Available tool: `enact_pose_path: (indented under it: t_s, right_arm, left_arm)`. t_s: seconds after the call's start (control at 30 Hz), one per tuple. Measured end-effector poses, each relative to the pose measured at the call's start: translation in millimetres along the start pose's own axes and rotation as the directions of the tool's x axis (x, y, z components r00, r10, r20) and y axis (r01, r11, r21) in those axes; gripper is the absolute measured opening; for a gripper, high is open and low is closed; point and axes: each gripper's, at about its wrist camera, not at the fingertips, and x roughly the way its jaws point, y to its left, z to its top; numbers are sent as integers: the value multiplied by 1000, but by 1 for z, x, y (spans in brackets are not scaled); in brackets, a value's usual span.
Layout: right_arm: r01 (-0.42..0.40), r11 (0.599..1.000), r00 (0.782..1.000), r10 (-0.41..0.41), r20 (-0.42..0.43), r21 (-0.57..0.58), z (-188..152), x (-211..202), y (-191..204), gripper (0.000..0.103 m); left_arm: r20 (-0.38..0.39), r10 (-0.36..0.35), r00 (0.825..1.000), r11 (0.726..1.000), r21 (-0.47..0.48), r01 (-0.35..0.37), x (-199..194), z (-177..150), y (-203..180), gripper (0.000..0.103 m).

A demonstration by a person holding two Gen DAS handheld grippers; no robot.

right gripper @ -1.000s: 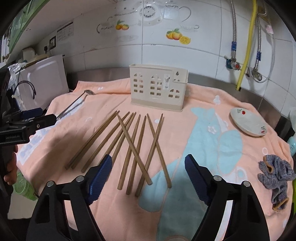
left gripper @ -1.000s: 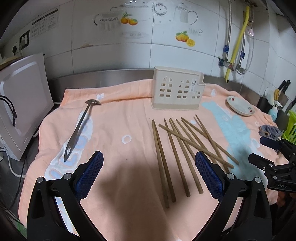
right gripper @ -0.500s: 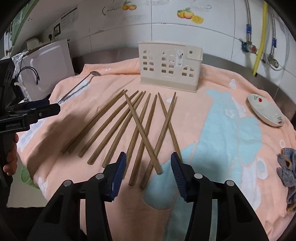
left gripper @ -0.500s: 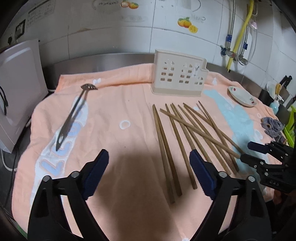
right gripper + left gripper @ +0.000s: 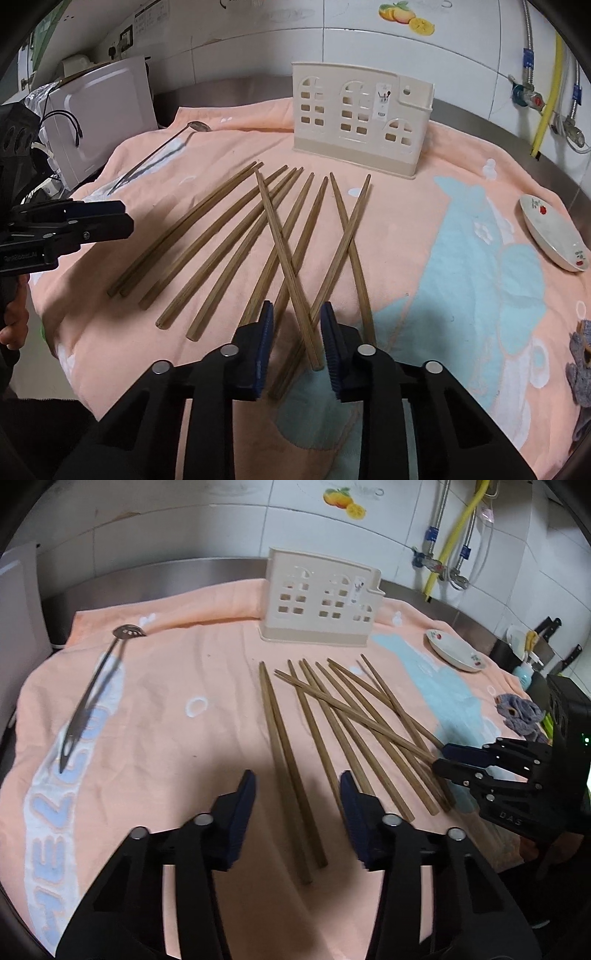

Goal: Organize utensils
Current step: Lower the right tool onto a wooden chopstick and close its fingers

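Microwave (image 5: 99,114) only in right wrist view

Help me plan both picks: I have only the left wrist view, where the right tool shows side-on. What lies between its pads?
Observer: In the right wrist view, the near end of the chopstick that crosses over the others lies between the pads of the right tool. Its jaws have just been closing, with a gap still showing on each side.
Operator: Is it alone in there?
Observer: No. Another chopstick passes beneath it, so its end lies in the same gap.
Operator: What is that white box at my left edge?
Observer: A white appliance with black cables hanging at its side.
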Motion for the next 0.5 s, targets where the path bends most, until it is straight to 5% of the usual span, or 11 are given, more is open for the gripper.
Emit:
enact_pose_path:
  t_s: [0.17, 0.5]
  right_arm:
    - [-6, 1000, 1000, 6, -8, 2, -1, 4, 0, 16]
    - [-3, 1000, 1000, 3, -11, -3, 0, 8, 1, 12]
  left_arm:
    - [-29, -15, 999, 1000, -9, 14, 14, 1, 1, 20]
    - [-81, -7, 997, 1000, -24, 5, 32, -2, 10, 10]
